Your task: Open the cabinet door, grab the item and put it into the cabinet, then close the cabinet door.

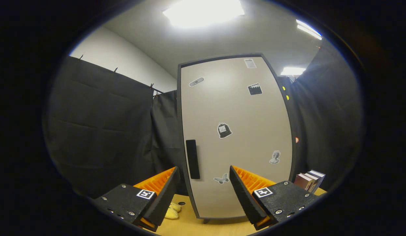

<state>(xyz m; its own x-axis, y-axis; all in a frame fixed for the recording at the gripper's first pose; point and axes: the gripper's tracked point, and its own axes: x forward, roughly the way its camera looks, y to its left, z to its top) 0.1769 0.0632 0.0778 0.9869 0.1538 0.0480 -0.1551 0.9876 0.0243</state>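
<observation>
Books right of cabinet

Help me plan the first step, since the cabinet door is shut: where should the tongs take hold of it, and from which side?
Probably by the dark vertical handle near the left edge of the cabinet door. It is a narrow upright bar, so bring the open tongs straight in from the front, one finger on each side. The hinges look to be on the right, so pull that left edge outward.

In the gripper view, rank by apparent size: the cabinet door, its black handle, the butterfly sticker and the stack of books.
1. Cabinet door, by far the largest.
2. Stack of books.
3. Black handle, close to the books in apparent size, so that order is unsure.
4. Butterfly sticker, smallest.
The gripper is open.
</observation>
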